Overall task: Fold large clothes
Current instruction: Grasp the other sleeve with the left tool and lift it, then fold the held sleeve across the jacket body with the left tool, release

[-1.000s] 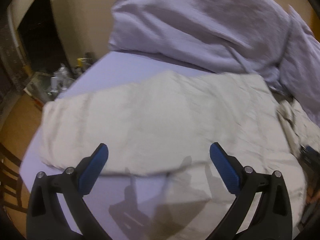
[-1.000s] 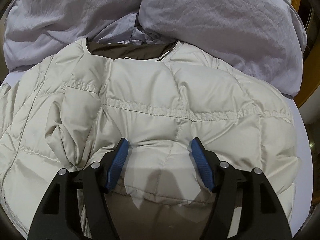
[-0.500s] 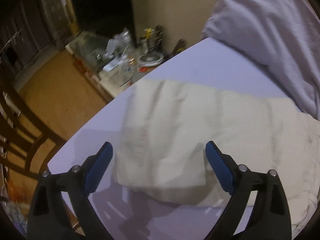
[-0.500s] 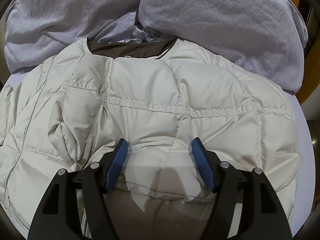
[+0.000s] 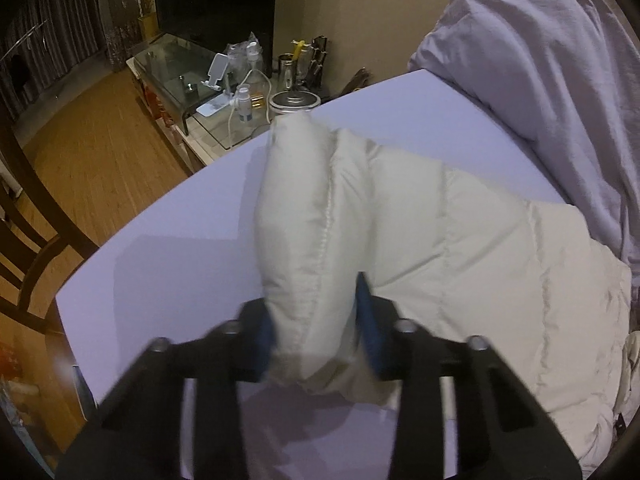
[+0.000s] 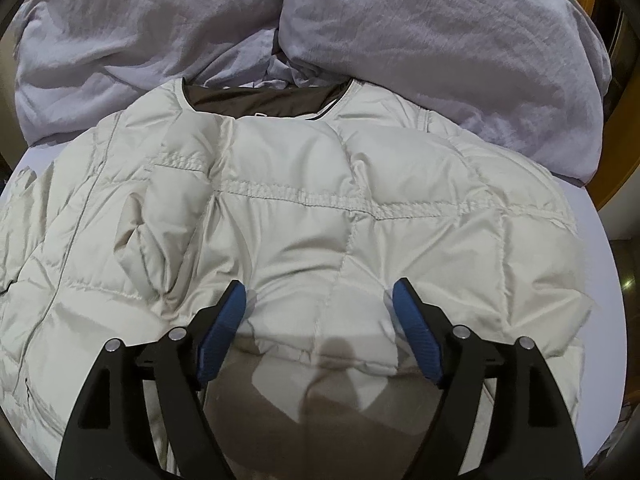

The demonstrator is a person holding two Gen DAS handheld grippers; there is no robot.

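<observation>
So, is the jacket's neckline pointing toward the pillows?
Yes: in the right wrist view the jacket has its dark-lined neckline lying against the lavender pillows.

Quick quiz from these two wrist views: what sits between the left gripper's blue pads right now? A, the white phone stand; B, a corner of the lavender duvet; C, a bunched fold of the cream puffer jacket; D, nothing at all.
C: in the left wrist view the left gripper is closing, its blue pads squeezing a raised fold of the cream puffer jacket.

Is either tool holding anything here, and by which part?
Left tool is closing on the jacket's sleeve end; right tool, opening, holds nothing.
</observation>
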